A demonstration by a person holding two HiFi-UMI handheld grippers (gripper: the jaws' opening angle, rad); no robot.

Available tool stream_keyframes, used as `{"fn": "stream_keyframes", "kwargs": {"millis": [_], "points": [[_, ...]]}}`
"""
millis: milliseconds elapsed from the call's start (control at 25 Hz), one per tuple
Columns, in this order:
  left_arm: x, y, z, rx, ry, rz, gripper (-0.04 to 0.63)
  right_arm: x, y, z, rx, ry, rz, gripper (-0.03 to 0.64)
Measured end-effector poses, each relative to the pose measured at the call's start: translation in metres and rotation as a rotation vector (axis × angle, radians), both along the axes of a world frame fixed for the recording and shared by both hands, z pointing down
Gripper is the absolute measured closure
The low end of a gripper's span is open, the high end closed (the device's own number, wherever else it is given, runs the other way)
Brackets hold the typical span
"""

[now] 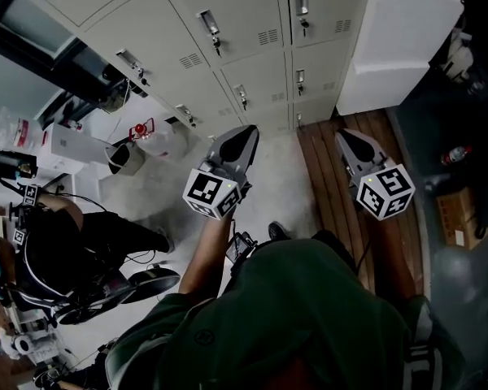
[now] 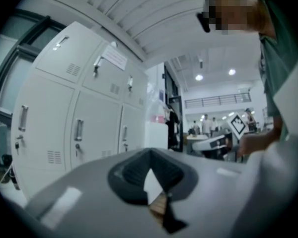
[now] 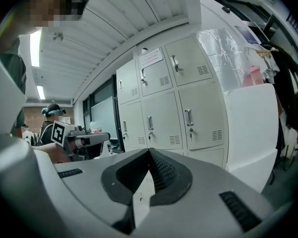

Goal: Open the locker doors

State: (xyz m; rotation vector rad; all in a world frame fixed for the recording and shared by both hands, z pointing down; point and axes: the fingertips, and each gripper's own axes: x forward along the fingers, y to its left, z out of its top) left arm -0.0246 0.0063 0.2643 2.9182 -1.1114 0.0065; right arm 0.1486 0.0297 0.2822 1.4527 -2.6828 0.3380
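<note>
The lockers (image 1: 228, 10) form a grey bank ahead of both grippers, and every door in view is closed, each with a handle and a lock. The left gripper (image 1: 246, 132) points level toward the lower doors with its jaws together and nothing between them. The lockers are well apart from its tip, and in the left gripper view they lie off to the left of the jaws, not straight ahead. The right gripper (image 1: 349, 135) is held beside it over a strip of wooden floor (image 1: 329, 185), tipped slightly down, its jaws also closed and empty. In the right gripper view the doors rise directly beyond the jaw tips, closer on this side but not touched. A white cabinet (image 1: 394, 43) stands against the right end of the lockers, and a seated person (image 1: 65, 250) is at the far left, away from the lockers
</note>
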Motion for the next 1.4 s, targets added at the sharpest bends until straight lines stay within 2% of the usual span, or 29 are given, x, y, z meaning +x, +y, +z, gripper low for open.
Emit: {"fn": "stream_keyframes", "kwargs": {"millis": [120, 280, 440, 560, 880, 1160, 1400], "points": [[-0.009, -0.017, 0.011, 0.016, -0.004, 0.007, 0.597, -0.006, -0.018, 0.005, 0.009, 0.002, 0.024, 0.623], [-0.017, -0.028, 0.028, -0.008, -0.058, 0.051, 0.597, -0.014, -0.035, 0.008, -0.003, 0.023, 0.03, 0.623], [-0.024, -0.053, 0.024, -0.002, -0.081, 0.062, 0.597, -0.015, -0.065, 0.0, 0.002, 0.06, 0.015, 0.623], [-0.027, -0.08, 0.017, 0.018, -0.063, 0.027, 0.597, -0.016, -0.095, 0.0, 0.012, 0.061, -0.008, 0.623], [-0.016, -0.14, 0.028, -0.003, -0.028, -0.07, 0.597, -0.014, -0.171, 0.025, -0.007, 0.049, -0.088, 0.623], [0.003, -0.184, 0.057, -0.015, -0.027, -0.145, 0.597, 0.002, -0.225, 0.079, -0.064, 0.046, -0.124, 0.623], [0.008, -0.217, 0.089, -0.05, -0.035, -0.162, 0.597, 0.008, -0.274, 0.127, -0.101, 0.075, -0.097, 0.623]]}}
